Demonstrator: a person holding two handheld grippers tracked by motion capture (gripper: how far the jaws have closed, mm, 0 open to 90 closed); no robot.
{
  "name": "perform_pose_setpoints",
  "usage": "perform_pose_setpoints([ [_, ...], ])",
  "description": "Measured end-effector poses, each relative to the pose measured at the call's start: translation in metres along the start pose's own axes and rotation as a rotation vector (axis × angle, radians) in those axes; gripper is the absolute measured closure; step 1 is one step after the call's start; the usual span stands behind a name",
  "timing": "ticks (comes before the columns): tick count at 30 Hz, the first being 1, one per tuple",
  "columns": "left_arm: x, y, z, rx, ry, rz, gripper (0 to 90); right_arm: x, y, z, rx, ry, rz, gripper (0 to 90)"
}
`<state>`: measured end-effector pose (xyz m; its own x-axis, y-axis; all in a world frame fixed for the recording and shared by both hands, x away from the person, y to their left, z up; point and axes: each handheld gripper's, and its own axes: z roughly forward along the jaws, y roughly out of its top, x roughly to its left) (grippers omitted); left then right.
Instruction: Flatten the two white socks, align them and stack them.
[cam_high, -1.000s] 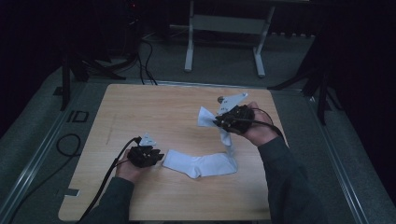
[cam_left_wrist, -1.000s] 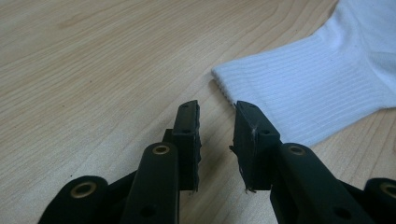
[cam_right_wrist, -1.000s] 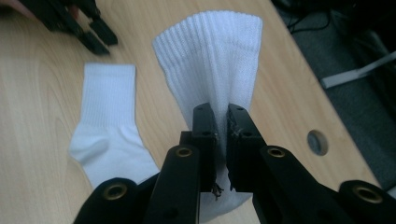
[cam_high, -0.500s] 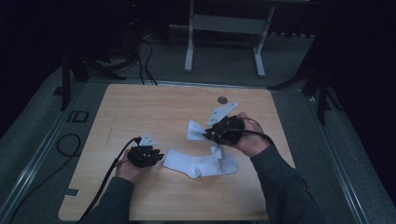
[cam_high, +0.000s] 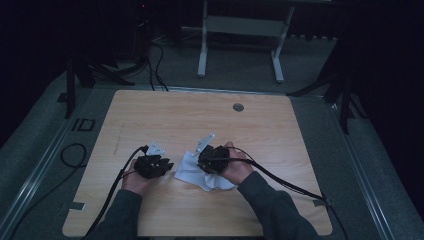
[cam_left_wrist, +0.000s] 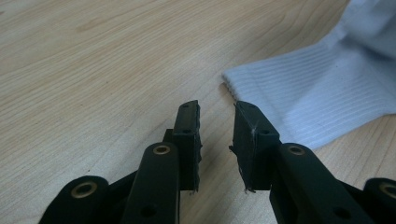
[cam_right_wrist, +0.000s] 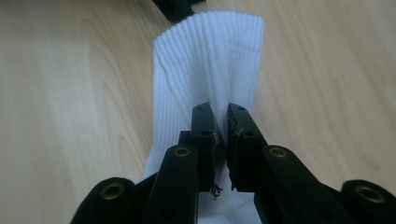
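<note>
The work surface is a light wood-grain table (cam_high: 280, 130) with rounded corners and a small round grey insert (cam_high: 238, 107) set near its far edge. The table stands on a grey carpeted floor (cam_high: 240, 65) in a dark room; beyond its far edge stand the two white legs and crossbar of a frame (cam_high: 240, 30), and black cables (cam_high: 155, 65) run across the floor at the far left. A cable loop (cam_high: 70, 152) lies on the floor left of the table. The white ribbed sock (cam_high: 192, 172) lies on the near half of the table, between the two grippers. The right gripper (cam_right_wrist: 221, 122) is clamped on a raised fold of the sock, the fabric pinched between its jaws and the ribbed cuff stretching away from them across the wood. The left gripper (cam_left_wrist: 217, 126) rests just beside the sock's ribbed edge with its jaws apart and bare table between them; the edge of the sock lies near the tip of one jaw, and no fabric is gripped. In the high view both forearms enter from the bottom edge in dark sleeves (cam_high: 270, 205), and a cable trails from each gripper toward the near table corners
</note>
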<state>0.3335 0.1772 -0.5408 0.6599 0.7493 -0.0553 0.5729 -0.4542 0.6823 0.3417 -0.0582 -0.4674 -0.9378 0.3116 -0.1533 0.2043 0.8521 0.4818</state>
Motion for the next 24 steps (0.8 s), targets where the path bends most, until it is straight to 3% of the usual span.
perform_pose_setpoints([
  [2, 0.000, 0.000, 0.000, -0.003, 0.002, -0.004, 71.3, 0.001, 0.000, 0.006, 0.008, 0.007, 0.013, 81.9],
  [3, 0.000, 0.000, 0.000, -0.006, 0.004, -0.005, 71.3, 0.004, -0.001, 0.021, 0.017, 0.023, 0.045, 81.6],
  [4, 0.000, 0.000, 0.000, -0.007, 0.004, -0.005, 71.3, 0.004, -0.001, 0.024, 0.016, 0.030, 0.047, 81.5],
  [16, 0.000, 0.000, -0.001, -0.014, 0.003, -0.007, 71.3, 0.009, -0.002, 0.050, 0.038, 0.035, 0.113, 80.7],
  [20, -0.003, 0.002, -0.003, -0.028, -0.001, 0.000, 71.5, 0.008, -0.003, 0.054, 0.056, 0.045, 0.129, 67.8],
  [24, -0.008, 0.006, -0.006, -0.036, -0.012, 0.018, 71.6, 0.008, -0.002, 0.045, 0.030, 0.033, 0.128, 58.2],
])
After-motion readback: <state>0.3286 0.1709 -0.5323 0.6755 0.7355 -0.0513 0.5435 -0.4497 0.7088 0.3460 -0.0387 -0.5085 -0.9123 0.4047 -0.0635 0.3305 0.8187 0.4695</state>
